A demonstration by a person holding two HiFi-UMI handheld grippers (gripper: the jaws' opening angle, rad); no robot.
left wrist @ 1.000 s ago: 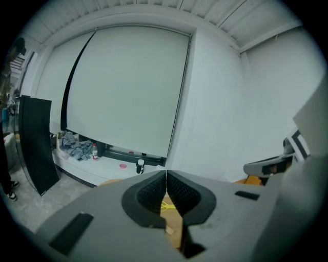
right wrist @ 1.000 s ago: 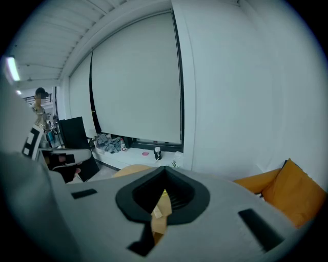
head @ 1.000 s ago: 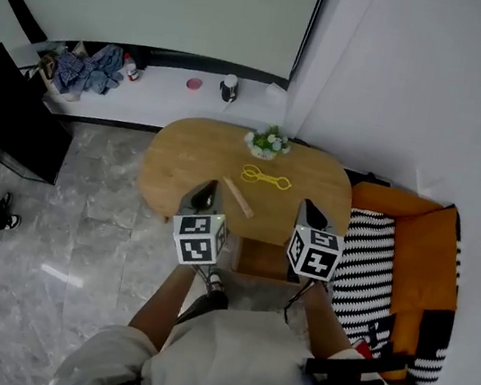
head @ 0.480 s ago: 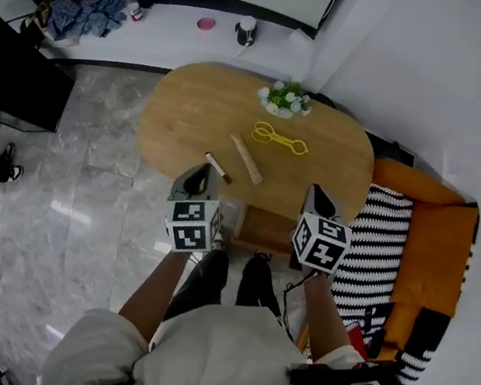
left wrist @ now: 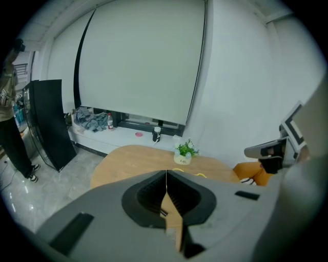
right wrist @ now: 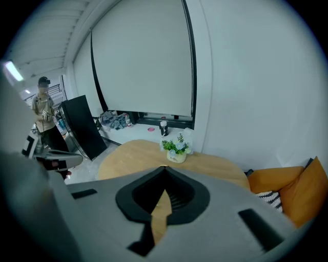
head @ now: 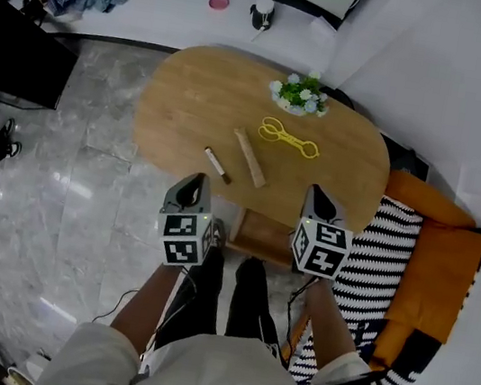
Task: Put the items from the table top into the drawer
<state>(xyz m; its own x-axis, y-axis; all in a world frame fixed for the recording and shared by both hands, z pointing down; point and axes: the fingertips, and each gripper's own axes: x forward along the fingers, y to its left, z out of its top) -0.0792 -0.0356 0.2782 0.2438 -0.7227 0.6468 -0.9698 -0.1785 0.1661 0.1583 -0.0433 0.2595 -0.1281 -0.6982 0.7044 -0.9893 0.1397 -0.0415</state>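
Note:
An oval wooden table [head: 200,107] carries yellow plastic tongs [head: 288,137], a long wooden stick [head: 249,157], a short brown-and-white stick [head: 217,164] and a small flower pot [head: 300,94]. A wooden drawer [head: 262,236] stands out below the table's near edge. My left gripper [head: 195,181] hangs shut and empty just off that edge, left of the drawer. My right gripper [head: 315,193] is shut and empty at the edge, right of the drawer. In the left gripper view the gripper [left wrist: 166,173] points at the table [left wrist: 128,156]; the right gripper [right wrist: 165,169] faces the flower pot [right wrist: 176,150].
An orange sofa [head: 431,255] with a black-and-white striped cushion [head: 374,255] stands right of the table. A black panel [head: 13,48] leans at the left. The window ledge [head: 180,8] holds clothes, a pink dish and a dark bottle [head: 263,13]. A person [right wrist: 43,110] stands far left.
Both grippers have sunk and drawn back from over the table's near part to just off its edge. The whole table top and the items on it show more fully.

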